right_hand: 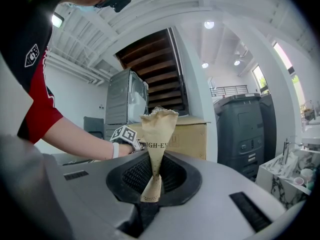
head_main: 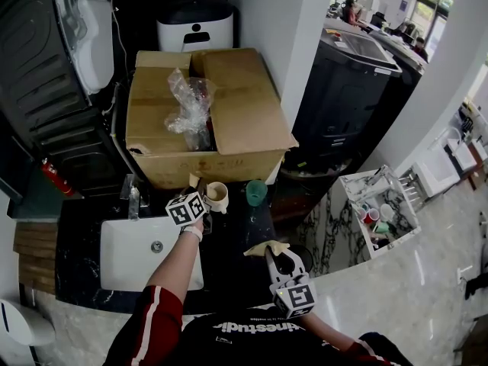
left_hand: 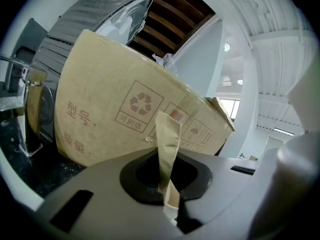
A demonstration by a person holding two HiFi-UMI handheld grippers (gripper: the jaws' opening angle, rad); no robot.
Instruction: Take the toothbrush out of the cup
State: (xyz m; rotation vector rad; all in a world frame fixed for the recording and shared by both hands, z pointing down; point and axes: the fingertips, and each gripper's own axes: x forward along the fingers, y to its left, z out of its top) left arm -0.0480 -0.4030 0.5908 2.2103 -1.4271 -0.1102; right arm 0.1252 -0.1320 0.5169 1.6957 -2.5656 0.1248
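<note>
Setup is a white-walled room with a pale marble floor (head_main: 427, 280) and a tall black appliance (head_main: 343, 90) on the right. A black stone countertop (head_main: 229, 242) with a white rectangular sink (head_main: 122, 258) sunk into it sits up front. A big open brown cardboard box (head_main: 236, 105) sits at the back of the counter with crumpled clear plastic (head_main: 187, 109) inside. Its side is printed with a recycling symbol over 可回收, plus 型号 and 数量, all readable from the left gripper view. In the right gripper view the letters "IGH-E" show, but I can't tell if they're on the box or the packet in front. The left arm, in a red sleeve with a white stripe, reaches forward over the sink's corner. The left gripper (head_main: 195, 193) is clamped on the toothbrush (left_hand: 167, 134), which is in a tan paper sleeve and stands upright just beside the beige cup (head_main: 218, 197). Can't tell if its lower end is inside the cup. A small green cup (head_main: 256, 192) stands to the right. The right gripper (head_main: 271, 254) stays close to the body, pinching a brown kraft-paper packet (right_hand: 157, 129).
</note>
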